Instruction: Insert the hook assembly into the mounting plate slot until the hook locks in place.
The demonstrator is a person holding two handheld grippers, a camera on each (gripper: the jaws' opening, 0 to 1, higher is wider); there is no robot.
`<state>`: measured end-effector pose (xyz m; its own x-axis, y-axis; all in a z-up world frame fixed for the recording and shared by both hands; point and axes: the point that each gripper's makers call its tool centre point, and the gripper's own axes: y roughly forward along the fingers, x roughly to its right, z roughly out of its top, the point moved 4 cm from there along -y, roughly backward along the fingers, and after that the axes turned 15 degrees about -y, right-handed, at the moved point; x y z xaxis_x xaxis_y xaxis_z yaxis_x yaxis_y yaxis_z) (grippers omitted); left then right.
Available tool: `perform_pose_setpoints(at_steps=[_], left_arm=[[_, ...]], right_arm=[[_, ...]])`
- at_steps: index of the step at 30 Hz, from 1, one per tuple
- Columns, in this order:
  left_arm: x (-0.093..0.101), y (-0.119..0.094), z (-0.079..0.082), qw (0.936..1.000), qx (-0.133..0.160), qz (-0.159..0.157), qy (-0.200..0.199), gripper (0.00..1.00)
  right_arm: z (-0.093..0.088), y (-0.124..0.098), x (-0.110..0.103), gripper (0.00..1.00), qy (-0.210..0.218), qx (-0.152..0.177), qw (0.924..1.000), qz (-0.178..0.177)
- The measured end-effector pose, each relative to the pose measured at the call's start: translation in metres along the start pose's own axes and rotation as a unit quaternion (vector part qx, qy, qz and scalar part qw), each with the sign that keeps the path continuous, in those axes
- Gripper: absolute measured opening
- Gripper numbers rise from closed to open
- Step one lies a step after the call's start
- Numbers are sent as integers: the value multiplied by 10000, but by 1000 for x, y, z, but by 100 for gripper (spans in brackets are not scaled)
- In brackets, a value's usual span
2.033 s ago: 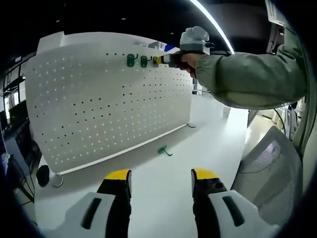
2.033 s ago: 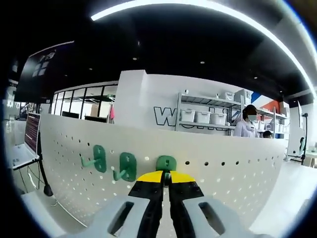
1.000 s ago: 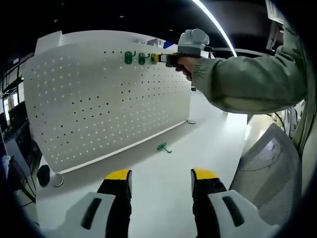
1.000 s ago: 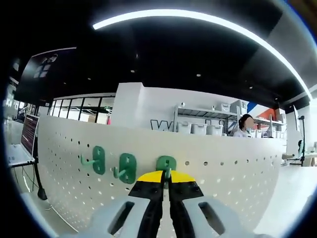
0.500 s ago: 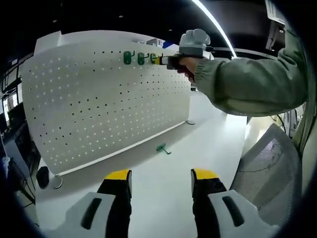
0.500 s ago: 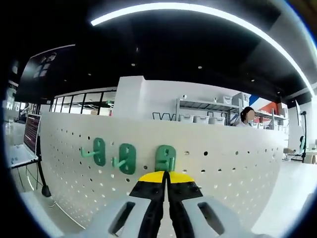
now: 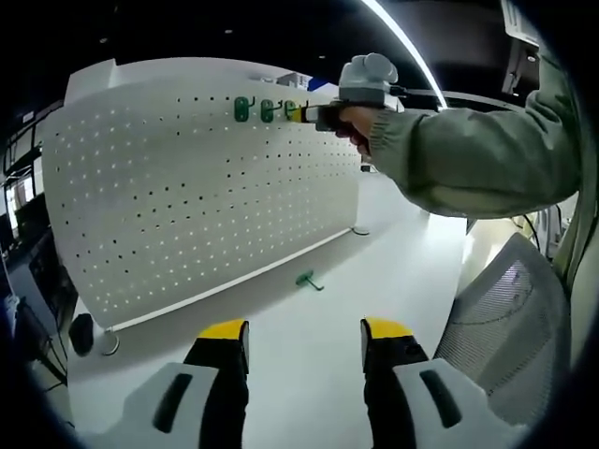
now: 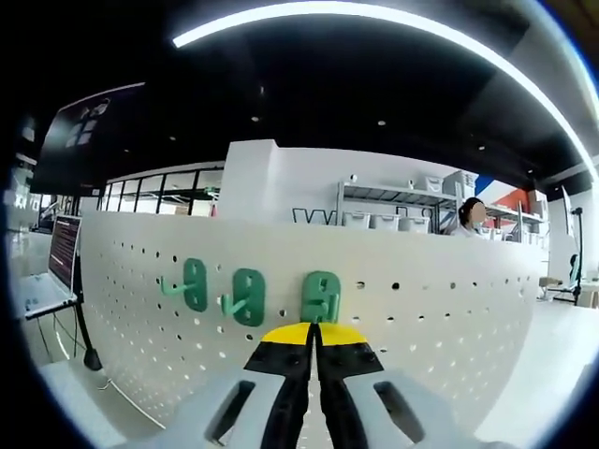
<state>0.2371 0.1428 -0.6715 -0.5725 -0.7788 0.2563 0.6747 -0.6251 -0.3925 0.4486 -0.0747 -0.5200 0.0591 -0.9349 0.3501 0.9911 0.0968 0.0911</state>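
Since the previous frame, right gripper (image 8: 314, 339), jaws together on the third green hook (image 8: 320, 296), lowers it near the pegboard (image 8: 449, 309) top edge; locking unconfirmed; left gripper (image 7: 304, 339) jaws apart.

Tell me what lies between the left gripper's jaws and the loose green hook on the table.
Nothing: in the left gripper view, bare white table runs from the left gripper to the loose green hook.

An open-plan lab or office; storage shelving (image 8: 388, 222) with bins, glass partitions (image 8: 154, 198), mesh chair (image 7: 510, 313).
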Motion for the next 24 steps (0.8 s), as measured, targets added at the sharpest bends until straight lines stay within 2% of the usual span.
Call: perform_pose_setpoints(at_steps=[12,24], left_arm=[[3,-1,0,10000,-4,-16,28,50],[7,-2,0,10000,1,-19,56,50]], right_arm=[[-10,-8,2,0,100,-171,9998,18],[-29,-29,-4,0,204,-421,9985,270]])
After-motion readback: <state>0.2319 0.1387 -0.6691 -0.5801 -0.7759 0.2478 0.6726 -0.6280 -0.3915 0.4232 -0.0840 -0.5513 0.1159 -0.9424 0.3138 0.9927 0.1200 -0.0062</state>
